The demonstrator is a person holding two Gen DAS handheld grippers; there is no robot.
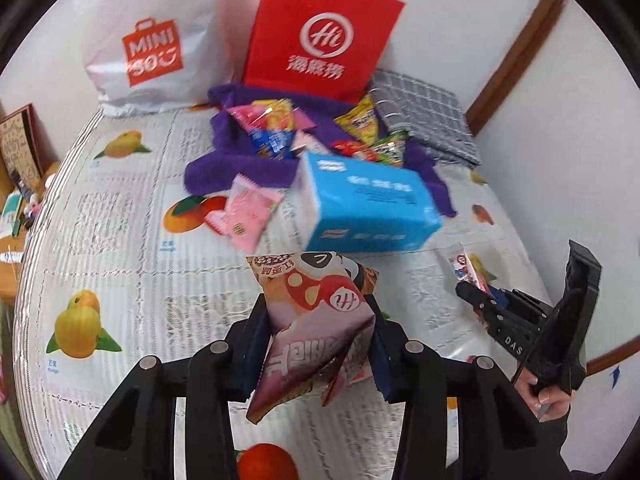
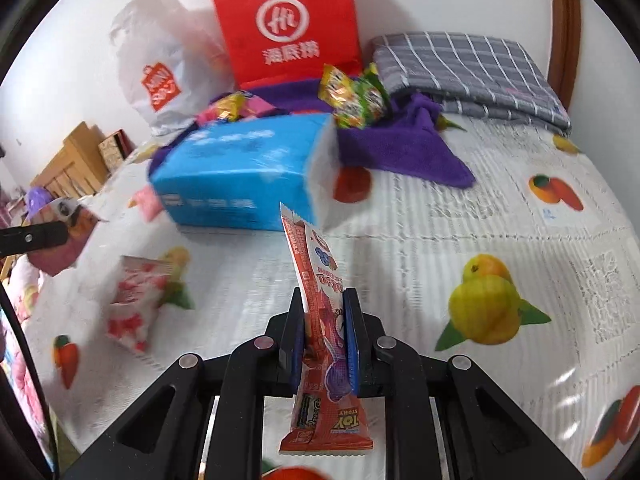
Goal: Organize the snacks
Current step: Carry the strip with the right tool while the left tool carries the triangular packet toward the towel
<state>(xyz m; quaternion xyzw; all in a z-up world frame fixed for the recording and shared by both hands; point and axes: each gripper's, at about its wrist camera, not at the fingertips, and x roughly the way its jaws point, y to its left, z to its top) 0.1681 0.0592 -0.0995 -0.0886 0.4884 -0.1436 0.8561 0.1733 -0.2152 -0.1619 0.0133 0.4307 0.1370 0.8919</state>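
Observation:
My left gripper [image 1: 316, 300] is shut on a pink mushroom-print snack bag [image 1: 320, 332], which hangs lifted above the fruit-print bedspread [image 1: 120, 248]. My right gripper [image 2: 325, 294] is shut on a thin red snack packet [image 2: 312, 256] that stands upright between the pads. In the left wrist view the right gripper [image 1: 480, 304] shows at the right with that red packet [image 1: 464, 268] sticking up. A blue box [image 1: 368, 204] lies just beyond both grippers. Several more snack packs [image 1: 276, 128] are heaped on a purple towel [image 1: 240, 164] behind it.
A red paper bag [image 1: 320, 32] and a white plastic shopping bag [image 1: 152, 40] stand against the back wall. A folded grey plaid cloth [image 1: 424, 116] lies at the back right. Loose pink packets [image 1: 248, 212] [image 2: 136, 304] rest on the bedspread. Wooden furniture [image 2: 72, 160] stands past the left edge.

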